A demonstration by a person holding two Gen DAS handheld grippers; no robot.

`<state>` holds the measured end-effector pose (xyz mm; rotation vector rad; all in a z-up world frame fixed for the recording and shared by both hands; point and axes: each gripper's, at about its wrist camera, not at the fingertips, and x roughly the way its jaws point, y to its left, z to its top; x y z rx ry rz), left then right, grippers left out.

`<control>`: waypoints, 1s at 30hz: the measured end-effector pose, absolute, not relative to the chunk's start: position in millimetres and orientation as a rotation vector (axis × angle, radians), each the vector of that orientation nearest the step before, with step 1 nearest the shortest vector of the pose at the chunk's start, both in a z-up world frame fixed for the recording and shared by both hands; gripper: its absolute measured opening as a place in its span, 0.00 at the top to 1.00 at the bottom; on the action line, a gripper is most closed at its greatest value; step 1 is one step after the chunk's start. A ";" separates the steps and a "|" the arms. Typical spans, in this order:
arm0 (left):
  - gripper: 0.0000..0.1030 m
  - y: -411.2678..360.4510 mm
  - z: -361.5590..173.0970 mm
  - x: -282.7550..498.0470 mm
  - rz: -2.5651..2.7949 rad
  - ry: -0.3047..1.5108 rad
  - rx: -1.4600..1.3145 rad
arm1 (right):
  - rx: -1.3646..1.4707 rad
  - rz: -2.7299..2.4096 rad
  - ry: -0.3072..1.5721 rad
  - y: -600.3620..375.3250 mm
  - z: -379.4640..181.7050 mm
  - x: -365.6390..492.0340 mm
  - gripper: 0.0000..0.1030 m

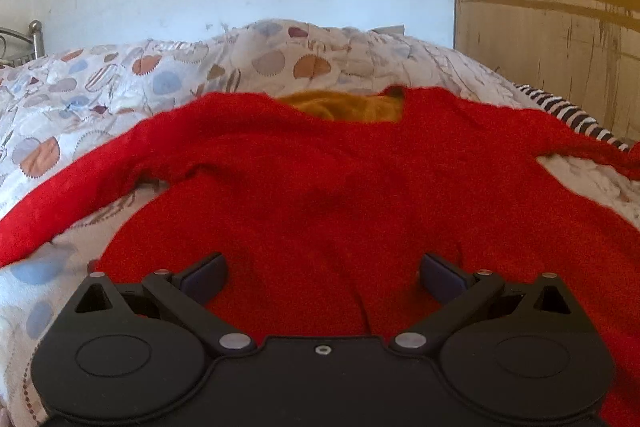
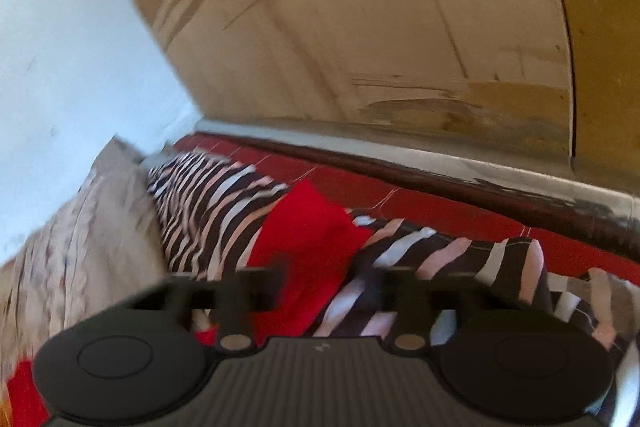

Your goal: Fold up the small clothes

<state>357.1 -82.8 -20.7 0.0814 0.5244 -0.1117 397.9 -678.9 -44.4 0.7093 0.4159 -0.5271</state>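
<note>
A red knitted sweater [image 1: 320, 179] lies spread front-up on the bed, both sleeves out to the sides. An orange garment [image 1: 344, 107] shows through its neckline. My left gripper [image 1: 322, 275] hovers over the sweater's lower body, its jaws wide open with nothing between them. The right wrist view is blurred. There my right gripper [image 2: 330, 271] points at the end of a red sleeve [image 2: 308, 235] lying on a black-and-white striped cloth [image 2: 208, 195]. Its fingers [image 2: 272, 275] stand apart with a gap, and the sleeve shows beyond them, not pinched.
A bedspread with round patches [image 1: 120, 79] covers the bed. The striped cloth [image 1: 568, 115] runs along the bed's right side. A worn wooden cupboard [image 1: 552, 7] stands close on the right, above red floor tiles [image 2: 400, 195]. A metal bed frame [image 1: 32, 35] is at far left.
</note>
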 end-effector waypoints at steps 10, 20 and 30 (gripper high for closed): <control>0.01 -76.0 -18.6 352.2 -0.109 0.529 0.086 | 0.716 -0.516 0.346 -685.2 2.4 334.5 0.94; 0.01 -67.6 -4.9 347.7 -0.108 0.524 0.088 | 0.782 -0.518 0.408 -679.5 -29.9 321.4 0.94; 0.01 -49.6 24.9 337.2 -0.074 0.488 0.035 | 0.400 -0.306 0.219 -563.3 107.1 380.2 0.94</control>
